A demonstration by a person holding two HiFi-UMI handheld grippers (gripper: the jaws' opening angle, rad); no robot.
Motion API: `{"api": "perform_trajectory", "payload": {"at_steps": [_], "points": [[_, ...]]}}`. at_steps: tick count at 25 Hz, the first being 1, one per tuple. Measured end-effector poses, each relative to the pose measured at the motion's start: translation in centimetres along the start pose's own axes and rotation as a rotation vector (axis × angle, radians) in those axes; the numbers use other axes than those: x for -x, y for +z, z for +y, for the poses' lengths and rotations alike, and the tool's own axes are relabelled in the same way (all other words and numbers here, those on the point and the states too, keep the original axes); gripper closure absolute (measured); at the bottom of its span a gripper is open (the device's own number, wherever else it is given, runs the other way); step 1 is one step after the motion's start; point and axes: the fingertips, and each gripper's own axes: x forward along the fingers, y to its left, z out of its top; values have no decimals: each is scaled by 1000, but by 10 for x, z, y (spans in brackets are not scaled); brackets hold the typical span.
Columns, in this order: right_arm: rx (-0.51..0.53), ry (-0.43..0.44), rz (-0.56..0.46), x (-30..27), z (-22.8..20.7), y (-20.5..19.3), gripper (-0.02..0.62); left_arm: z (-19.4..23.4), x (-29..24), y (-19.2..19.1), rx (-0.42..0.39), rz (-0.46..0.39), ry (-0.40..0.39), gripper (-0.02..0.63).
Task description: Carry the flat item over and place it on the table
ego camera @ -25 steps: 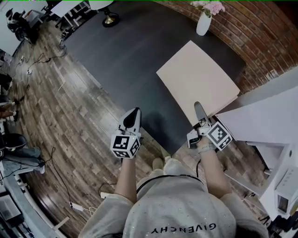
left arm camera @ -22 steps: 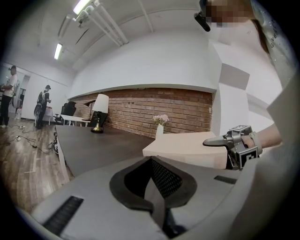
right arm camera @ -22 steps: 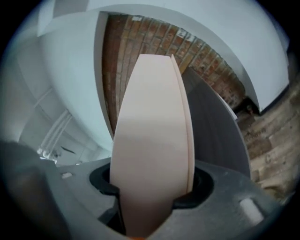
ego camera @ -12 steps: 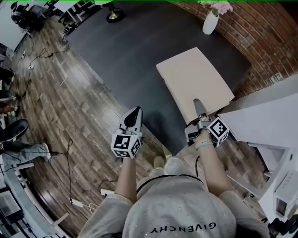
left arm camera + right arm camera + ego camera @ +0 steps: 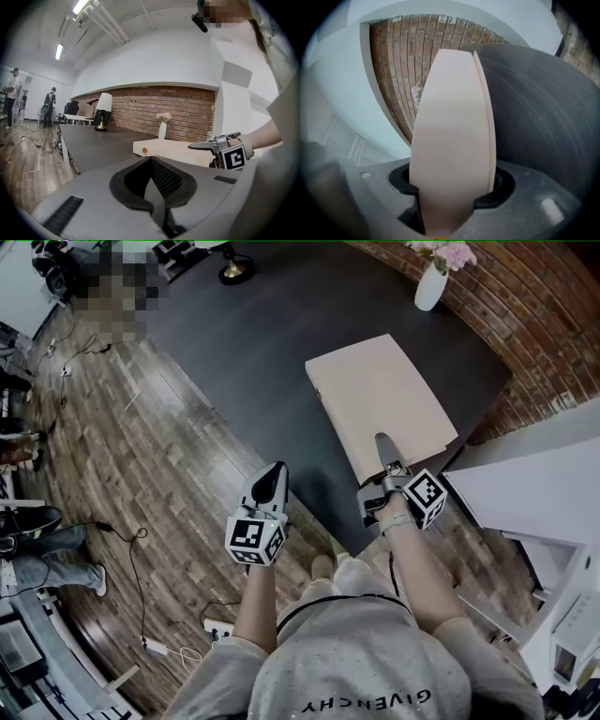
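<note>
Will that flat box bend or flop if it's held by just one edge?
Probably stiff: the box looks flat and straight though the right gripper pinches only one edge. Likely light for its size, since one gripper alone handles it. Its faces look smooth, so it might slip if the grip loosens.

Right tool [image 5: 451, 199] clamped on the edge of a pale flat box [image 5: 452, 117], box reaching ahead, dark worktop [image 5: 543, 108] at right, brick wall [image 5: 401, 51] behind

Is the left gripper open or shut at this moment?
Shut: in its own view the left gripper has its jaws meeting at the tips, with nothing between them.
</note>
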Motion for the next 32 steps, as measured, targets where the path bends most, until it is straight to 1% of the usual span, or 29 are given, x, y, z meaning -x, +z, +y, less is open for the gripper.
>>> {"api": "perform_trajectory", "payload": {"at_steps": [3, 6, 9, 13, 16, 19, 26, 32], "points": [[-3, -8, 20, -8, -1, -1, 302, -2, 1, -1, 2, 1, 6, 607], [8, -52, 42, -9, -6, -4, 276, 1, 4, 0, 3, -3, 16, 607], [51, -124, 32, -5, -12, 0, 239, 5, 7, 1, 7, -7, 25, 607], [118, -242, 27, 3, -22, 4, 183, 4, 9, 3, 8, -14, 27, 607], [163, -318, 11, 11, -26, 7, 159, 3, 11, 6, 7, -22, 26, 607], [165, -371, -7, 18, -29, 10, 150, 3, 13, 8, 11, -32, 27, 607], [140, -388, -23, 26, -32, 10, 149, 2, 17, 10, 11, -36, 22, 607], [134, -371, -19, 33, -33, 9, 149, -1, 23, 8, 18, -37, 18, 609]]}}
